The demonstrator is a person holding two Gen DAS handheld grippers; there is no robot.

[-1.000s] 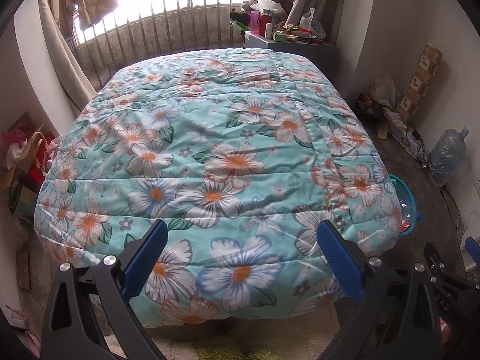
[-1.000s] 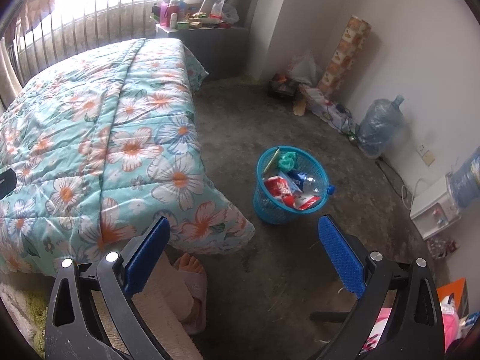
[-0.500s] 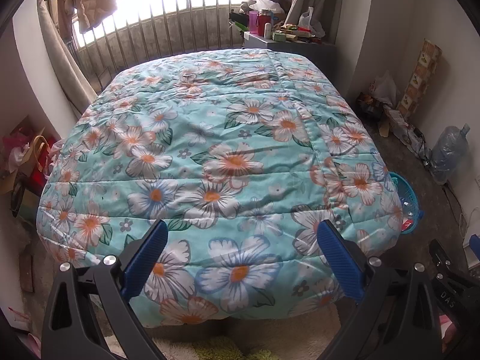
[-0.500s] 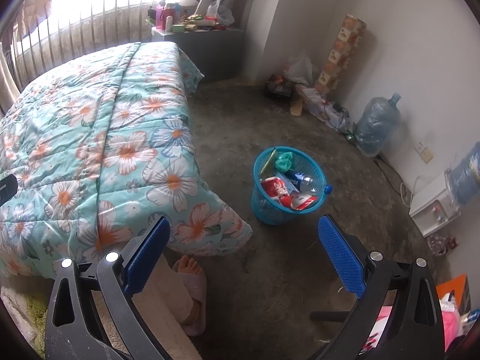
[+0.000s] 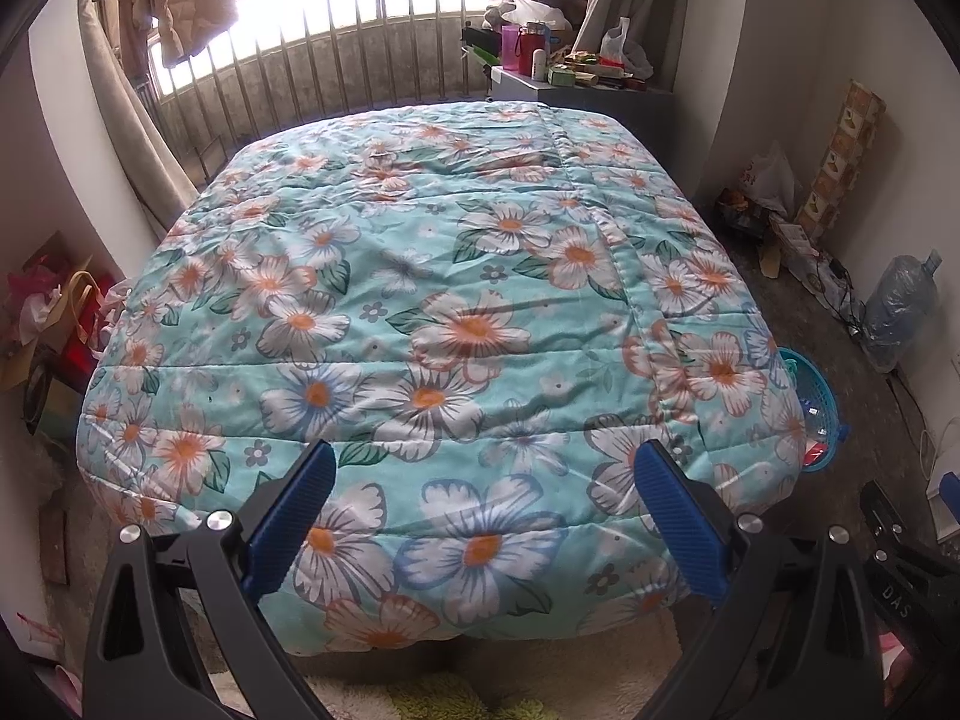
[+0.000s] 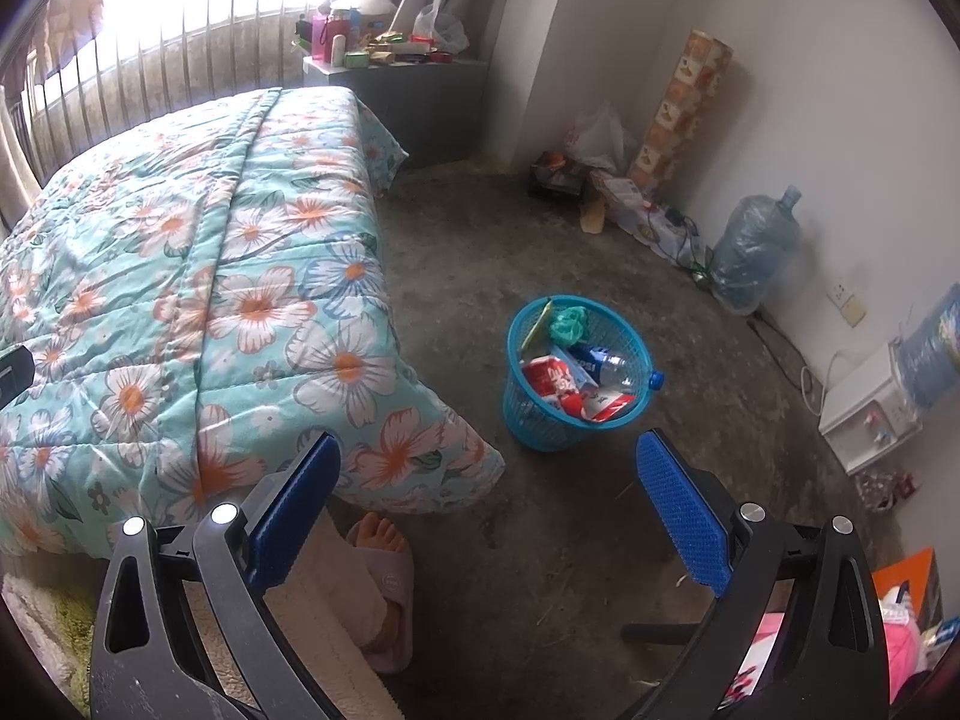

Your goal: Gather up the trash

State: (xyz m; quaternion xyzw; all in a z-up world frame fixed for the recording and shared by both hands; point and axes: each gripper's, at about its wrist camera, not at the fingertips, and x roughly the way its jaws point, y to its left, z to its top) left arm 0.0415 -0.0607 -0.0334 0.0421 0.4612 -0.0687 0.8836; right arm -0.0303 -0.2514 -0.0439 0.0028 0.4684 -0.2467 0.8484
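We see two hand-held grippers, both spread wide and holding nothing. The left hand-held gripper (image 5: 480, 474) hangs over the foot of one bed, its two blue fingers (image 5: 288, 516) apart above a floral quilt (image 5: 432, 276) that covers the whole mattress. No loose trash shows on the quilt.

The right hand-held gripper (image 6: 486, 474) points at the bare concrete floor (image 6: 540, 540) beside the bed. Between its fingers, toward 12 o'clock, stands one blue mesh basket (image 6: 528, 414), upright and near the quilt's hanging corner without touching it. The collected trash sits inside it: one clear plastic bottle (image 6: 612, 363) with a blue cap resting against the rim at 3 o'clock, one crumpled green wad (image 6: 567, 324) at 12 o'clock, one yellow-green stick leaning at 10 o'clock, and red-and-white wrappers (image 6: 552, 378) in the middle, whose number we cannot tell. From the left wrist view only a slice of the same basket (image 5: 816, 408) shows at 3 o'clock, behind the quilt's edge.

At 7 o'clock in the right view, one foot in a pale slipper (image 6: 384, 570) stands by the bed. Against the far wall at 2 o'clock rests one large water jug (image 6: 753, 252), and one grey tabletop (image 6: 420, 69) crowded with bottles and boxes stands at 12 o'clock.
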